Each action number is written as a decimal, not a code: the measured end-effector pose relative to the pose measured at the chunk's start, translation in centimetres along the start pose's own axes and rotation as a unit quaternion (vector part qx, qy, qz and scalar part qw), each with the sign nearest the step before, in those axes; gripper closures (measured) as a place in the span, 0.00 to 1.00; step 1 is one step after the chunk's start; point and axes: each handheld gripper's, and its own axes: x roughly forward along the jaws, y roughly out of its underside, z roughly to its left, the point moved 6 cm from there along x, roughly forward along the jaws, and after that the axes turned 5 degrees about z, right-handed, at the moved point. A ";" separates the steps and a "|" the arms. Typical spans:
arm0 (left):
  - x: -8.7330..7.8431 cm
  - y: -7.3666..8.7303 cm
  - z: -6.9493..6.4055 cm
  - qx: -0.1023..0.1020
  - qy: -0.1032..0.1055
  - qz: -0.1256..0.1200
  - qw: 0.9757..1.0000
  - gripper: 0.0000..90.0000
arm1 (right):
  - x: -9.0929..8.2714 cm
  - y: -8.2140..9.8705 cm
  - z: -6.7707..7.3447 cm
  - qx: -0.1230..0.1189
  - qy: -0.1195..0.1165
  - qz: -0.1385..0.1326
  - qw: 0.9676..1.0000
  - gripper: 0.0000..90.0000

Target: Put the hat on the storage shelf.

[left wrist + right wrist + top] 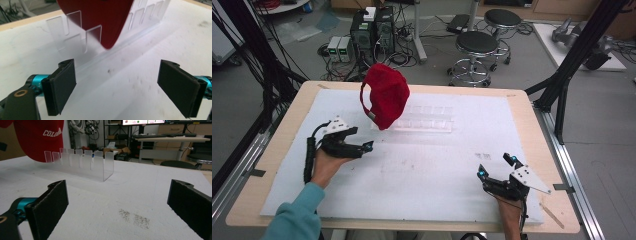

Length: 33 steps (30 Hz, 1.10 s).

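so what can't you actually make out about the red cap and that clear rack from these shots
- Red cap, left gripper view: the top edge cuts it off, leaving its lower tip behind the clear rack.
- Cap lettering, right gripper view: the picture's edges crop the cap, so the white word is incomplete.
- How the cap is held in the rack: high view, the cap covers the slots at that end.
- Rack slots, high view: clear plastic on the white mat, too faint to count.

Bright, even overhead light, soft shadows; slight blur on red cap (100, 20) in left gripper view.
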 end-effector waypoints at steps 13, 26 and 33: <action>-6.2 7.0 2.0 -0.005 -0.020 -0.111 0.994 0.18 | 0.1 0.0 0.1 -0.007 0.005 0.004 1.000 0.02; -6.9 8.1 2.2 -0.017 -0.037 -0.142 0.989 0.18 | 0.2 0.1 0.2 -0.011 0.012 0.013 1.000 0.02; -7.3 8.2 2.1 -0.015 -0.044 -0.159 0.986 0.19 | 0.2 0.1 0.1 -0.012 0.022 0.011 1.000 0.02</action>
